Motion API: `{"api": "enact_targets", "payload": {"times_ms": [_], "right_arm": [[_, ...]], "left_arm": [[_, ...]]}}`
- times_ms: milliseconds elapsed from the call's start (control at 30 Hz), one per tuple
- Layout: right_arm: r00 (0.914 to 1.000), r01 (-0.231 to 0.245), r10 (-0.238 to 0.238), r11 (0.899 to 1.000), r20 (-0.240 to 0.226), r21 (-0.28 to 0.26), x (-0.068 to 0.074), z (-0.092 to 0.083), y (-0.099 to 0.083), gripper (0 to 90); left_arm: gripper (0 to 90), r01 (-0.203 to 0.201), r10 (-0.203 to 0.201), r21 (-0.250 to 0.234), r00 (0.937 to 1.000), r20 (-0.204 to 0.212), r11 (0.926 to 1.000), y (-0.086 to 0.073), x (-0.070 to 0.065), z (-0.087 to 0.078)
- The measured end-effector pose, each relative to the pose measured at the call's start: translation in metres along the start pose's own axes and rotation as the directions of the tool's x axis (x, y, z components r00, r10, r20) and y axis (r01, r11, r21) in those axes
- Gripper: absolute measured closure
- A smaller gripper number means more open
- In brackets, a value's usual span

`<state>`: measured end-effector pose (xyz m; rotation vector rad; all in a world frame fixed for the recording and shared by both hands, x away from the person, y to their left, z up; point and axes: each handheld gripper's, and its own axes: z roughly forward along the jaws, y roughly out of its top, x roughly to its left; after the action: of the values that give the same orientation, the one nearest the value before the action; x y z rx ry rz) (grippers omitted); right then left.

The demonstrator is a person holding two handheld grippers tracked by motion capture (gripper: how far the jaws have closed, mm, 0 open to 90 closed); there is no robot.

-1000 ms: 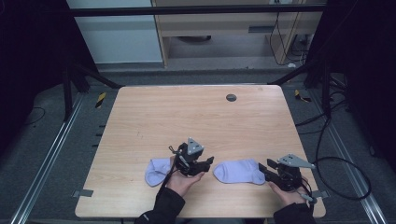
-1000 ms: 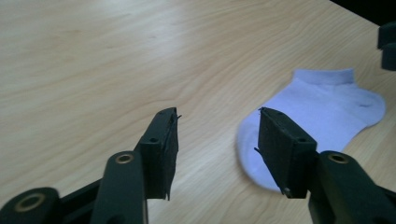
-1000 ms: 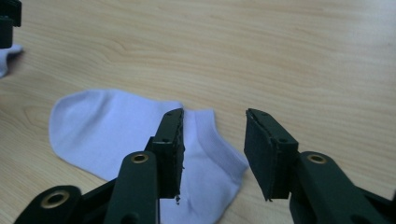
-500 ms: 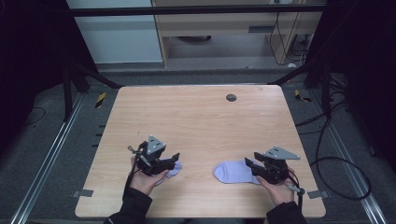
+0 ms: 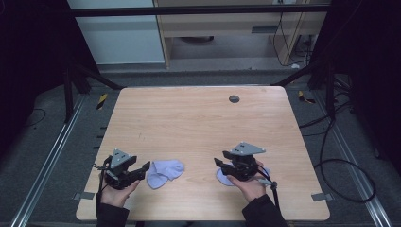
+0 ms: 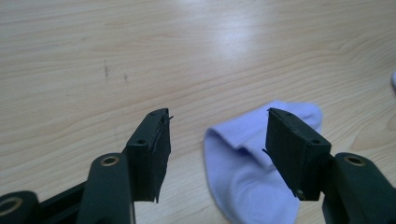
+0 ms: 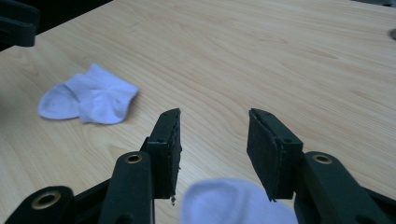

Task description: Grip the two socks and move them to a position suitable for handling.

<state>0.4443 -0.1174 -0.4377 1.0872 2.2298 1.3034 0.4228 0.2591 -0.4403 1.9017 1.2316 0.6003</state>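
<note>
Close to the near edge of the table, a person's two hands each hold a black gripper made of hard plastic and metal.

The left gripper sits at the near left. Its two flat black jaws stand wide apart and hold nothing. They have just closed a tiny bit after opening up. A small sock lies just beside its tips. In the left gripper view the sock is soft, pale purple-blue cloth. It lies flat on the wood with its round end pointing away, partly behind the right-hand jaw. No pad presses on it.

The right gripper is at the near right, with a grey three-cornered plate on top. Its jaws are wide open too, and they have just closed a little. A second sock of the same pale cloth lies under it, mostly hidden by the hand. In the right gripper view its soft rounded end peeks up low between the jaws, but the pads do not squeeze it. The first sock lies farther off, well apart.

The table is light wood, smooth and a bit shiny, with thin grain lines. Far back on it is a small dark round spot. There are no boxes or bowls on it.
</note>
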Motion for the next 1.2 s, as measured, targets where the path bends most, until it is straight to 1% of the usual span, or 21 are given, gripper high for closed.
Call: {"api": "enact_targets", "payload": {"times_ms": [33,67,167,233,267,300,367,400,433,500,533,567,600,633,667,867,933,967,1133,1167,1200], "right_arm": [[1.0,0.0,0.0,1.0,0.0,0.0,0.0,0.0,0.0,55.9],[0.9995,0.02,-0.02,1.0,-0.024,0.006,0.01,0.009,0.005,57.0],[0.9983,0.03,-0.029,0.999,-0.05,0.016,0.021,0.019,0.009,58.9],[0.9972,0.037,-0.036,0.999,-0.065,0.019,0.029,0.026,0.011,60.2],[0.9972,0.037,-0.036,0.999,-0.065,0.019,0.029,0.026,0.011,60.2],[0.9959,0.044,-0.042,0.999,-0.081,0.02,0.037,0.034,0.012,61.9],[0.9947,0.048,-0.046,0.999,-0.092,0.025,0.043,0.041,0.012,62.2],[0.9947,0.048,-0.046,0.999,-0.092,0.025,0.043,0.041,0.012,62.2],[0.993,0.063,-0.058,0.997,-0.103,0.04,0.05,0.05,0.012,62.7],[0.9912,0.076,-0.07,0.996,-0.112,0.049,0.056,0.057,0.013,63.1],[0.9912,0.076,-0.07,0.996,-0.112,0.049,0.056,0.057,0.013,63.1],[0.9895,0.083,-0.075,0.995,-0.124,0.058,0.062,0.064,0.013,63.7],[0.9885,0.089,-0.08,0.994,-0.129,0.061,0.065,0.068,0.014,63.8],[0.9885,0.089,-0.08,0.994,-0.129,0.061,0.065,0.068,0.014,63.8],[0.9863,0.094,-0.083,0.993,-0.143,0.072,0.072,0.078,0.014,64.3],[0.9805,0.119,-0.099,0.987,-0.17,0.111,0.088,0.099,0.009,65.0],[0.979,0.129,-0.107,0.985,-0.173,0.118,0.09,0.102,0.009,65.3],[0.9773,0.139,-0.114,0.982,-0.179,0.131,0.094,0.108,0.007,65.5],[0.9751,0.148,-0.118,0.977,-0.188,0.154,0.099,0.117,0.002,65.8],[0.9737,0.157,-0.124,0.974,-0.191,0.165,0.102,0.121,0.0,66.2],[0.9737,0.157,-0.124,0.974,-0.191,0.165,0.102,0.121,0.0,66.2]], "left_arm": [[39.5,-0.002,0.002,0.005,1.0,-0.004,1.0,-0.002,0.001,0.0],[39.6,0.001,-0.001,0.008,0.9999,-0.01,1.0,-0.005,0.003,-0.001],[40.1,0.011,-0.01,0.016,0.9999,-0.011,0.9998,-0.011,0.007,0.001],[40.8,0.012,-0.011,0.039,0.9998,-0.018,0.9992,-0.018,0.008,0.005],[41.4,0.012,-0.011,0.039,0.9998,-0.018,0.9992,-0.018,0.008,0.005],[42.2,0.014,-0.013,0.045,0.9997,-0.02,0.9989,-0.021,0.009,0.006],[43.2,0.02,-0.019,0.059,0.9997,-0.014,0.9981,-0.026,0.009,0.008],[43.7,0.02,-0.019,0.059,0.9997,-0.014,0.9981,-0.026,0.009,0.008],[43.9,0.019,-0.019,0.066,0.9998,-0.01,0.9977,-0.028,0.009,0.009],[44.8,0.005,-0.004,0.081,0.9999,-0.01,0.9967,-0.031,0.007,0.012],[45.0,0.005,-0.004,0.081,0.9999,-0.01,0.9967,-0.031,0.007,0.012],[45.6,-0.006,0.007,0.093,0.9999,-0.011,0.9957,-0.033,0.006,0.015],[46.4,-0.008,0.009,0.098,0.9999,-0.009,0.9952,-0.034,0.004,0.017],[46.8,-0.008,0.009,0.098,0.9999,-0.009,0.9952,-0.034,0.004,0.017],[46.8,-0.024,0.025,0.118,0.9997,-0.006,0.9927,-0.036,0.002,0.02],[48.0,-0.048,0.047,0.141,0.9989,0.007,0.9888,-0.038,-0.005,0.026],[49.2,-0.054,0.054,0.149,0.9985,0.01,0.9874,-0.038,-0.005,0.026],[50.1,-0.06,0.058,0.152,0.9982,0.015,0.9865,-0.038,-0.007,0.028],[56.8,-0.059,0.055,0.162,0.9981,0.026,0.985,-0.038,-0.008,0.029],[58.3,-0.055,0.049,0.171,0.9982,0.035,0.9837,-0.038,-0.008,0.03],[60.0,-0.055,0.049,0.171,0.9982,0.035,0.9837,-0.038,-0.008,0.03]]}}
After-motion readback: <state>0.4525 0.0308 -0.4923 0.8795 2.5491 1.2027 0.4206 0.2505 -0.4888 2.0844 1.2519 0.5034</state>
